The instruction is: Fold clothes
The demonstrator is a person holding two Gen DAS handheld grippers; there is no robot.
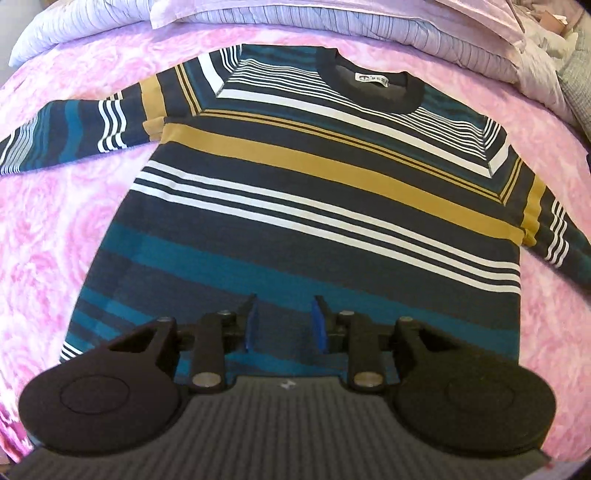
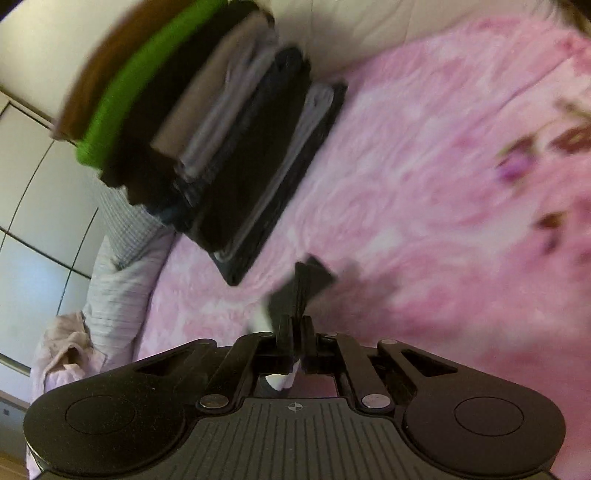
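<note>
Long-sleeved knit sweater striped navy, teal, white, mustard (image 1: 325,192) spread flat ahead of parted, empty left gripper (image 1: 283,321). Right gripper (image 2: 295,295) closed; contents blurred. Hem best pinched cleanly, lifted evenly.

Home bedroom: pink floral bedspread (image 1: 74,229), pillows (image 1: 92,26), wardrobe doors (image 2: 33,206).

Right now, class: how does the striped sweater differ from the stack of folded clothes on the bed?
The striped sweater lies spread flat with both sleeves out; the stack of folded clothes is already folded and piled in layers. The sweater is one garment striped in navy, teal, white and mustard; the stack holds several mostly plain pieces, including green, brown and black ones. Both rest on the pink bedspread.
</note>
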